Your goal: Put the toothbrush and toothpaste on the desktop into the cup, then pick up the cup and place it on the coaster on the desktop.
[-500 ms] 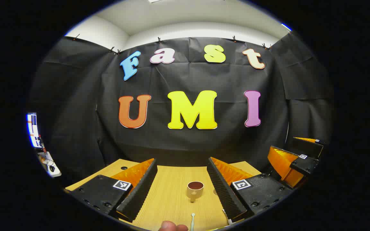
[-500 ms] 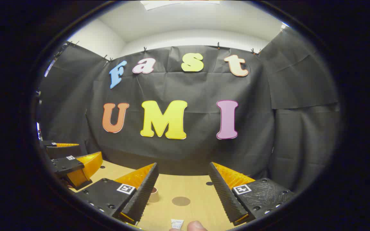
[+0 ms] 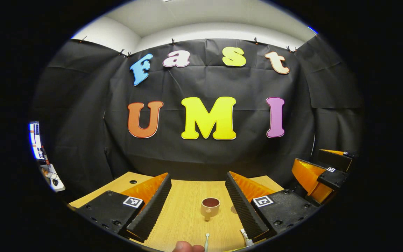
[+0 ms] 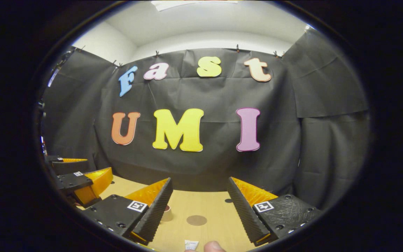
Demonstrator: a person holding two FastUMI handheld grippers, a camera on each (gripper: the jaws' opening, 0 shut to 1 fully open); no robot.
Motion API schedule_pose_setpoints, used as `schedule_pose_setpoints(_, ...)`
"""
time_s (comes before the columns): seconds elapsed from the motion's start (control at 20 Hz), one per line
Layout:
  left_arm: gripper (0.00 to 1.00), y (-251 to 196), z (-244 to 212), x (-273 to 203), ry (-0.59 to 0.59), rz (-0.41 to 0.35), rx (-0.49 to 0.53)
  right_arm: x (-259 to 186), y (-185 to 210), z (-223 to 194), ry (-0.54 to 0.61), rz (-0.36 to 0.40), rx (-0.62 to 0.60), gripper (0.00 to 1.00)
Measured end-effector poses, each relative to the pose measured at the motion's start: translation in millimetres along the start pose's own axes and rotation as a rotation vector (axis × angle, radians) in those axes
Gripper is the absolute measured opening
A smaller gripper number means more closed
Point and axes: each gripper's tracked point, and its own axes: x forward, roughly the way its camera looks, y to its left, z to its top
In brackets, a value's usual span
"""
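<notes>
In the left gripper view, the left tongs (image 3: 198, 206) hung above a wooden table (image 3: 184, 224) with their fingers spread wide and nothing between them. A small cup (image 3: 210, 207) stood upright on the table in the gap between the fingers, its dark inside visible and its handle pointing toward the camera. Nearer the camera, the tip of a white toothbrush (image 3: 206, 240) lay on the table, just beside a fingertip (image 3: 184, 247) at the bottom edge. A white object, too little of it visible to identify, peeked out beside the right-hand finger. The coaster (image 3: 234, 209) showed as a sliver past that finger, beside the cup. The right tongs (image 3: 322, 175) appeared at the far right.

In the right gripper view, the right tongs (image 4: 199, 208) were also wide open and empty above the table (image 4: 208, 210). A round brown coaster (image 4: 196, 220) lay flat between the fingers. The cup (image 4: 167, 212) was partly hidden behind the left-hand finger, near the coaster. A white end of the toothpaste (image 4: 191, 244) lay at the bottom edge next to a fingertip (image 4: 213, 246). The left tongs (image 4: 82, 182) showed at the far left.
</notes>
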Motion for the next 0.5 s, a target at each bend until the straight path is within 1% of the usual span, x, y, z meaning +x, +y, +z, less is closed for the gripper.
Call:
schedule_pose_setpoints(0.05,0.9,-1.1,0.4,2.4,0.0,0.001,0.004,1.6,-0.9,-0.1,-0.002,-0.001,-0.004,0.95)
schedule_pose_setpoints(0.1,0.9,-1.2,0.2,2.9,0.001,0.001,0.006,2.8,-1.0,0.4,-0.002,0.003,-0.008,0.97)
schedule_pose_setpoints(0.15,0.98,-2.5,-0.8,4.9,0.003,-0.001,0.004,4.2,-0.8,0.1,-0.003,0.006,-0.012,0.95)
schedule_pose_setpoints(0.2,0.98,-4.3,-2.7,6.4,0.008,-0.003,0.002,5.0,-1.6,0.0,-0.003,0.008,-0.014,0.95)
schedule_pose_setpoints(0.25,0.9,-5.6,-3.0,6.8,0.007,-0.004,0.0,5.8,-2.1,-1.0,-0.002,0.01,-0.014,0.95)
schedule_pose_setpoints(0.3,0.98,-7.0,-3.2,7.5,0.01,-0.006,0.001,6.5,-2.8,-1.2,0.001,0.01,-0.01,0.95)
schedule_pose_setpoints(0.35,0.9,-7.1,-4.4,8.5,0.012,-0.007,0.003,6.4,-2.4,-2.8,0.005,0.012,-0.005,0.95)
schedule_pose_setpoints(0.4,0.98,-8.1,-6.2,9.5,0.016,-0.007,0.004,6.7,-3.3,-3.3,0.008,0.012,-0.002,0.95)
schedule_pose_setpoints(0.5,0.98,-9.7,-8.7,9.1,0.018,-0.006,0.004,8.3,-3.6,-7.9,0.025,0.017,0.0,0.95)
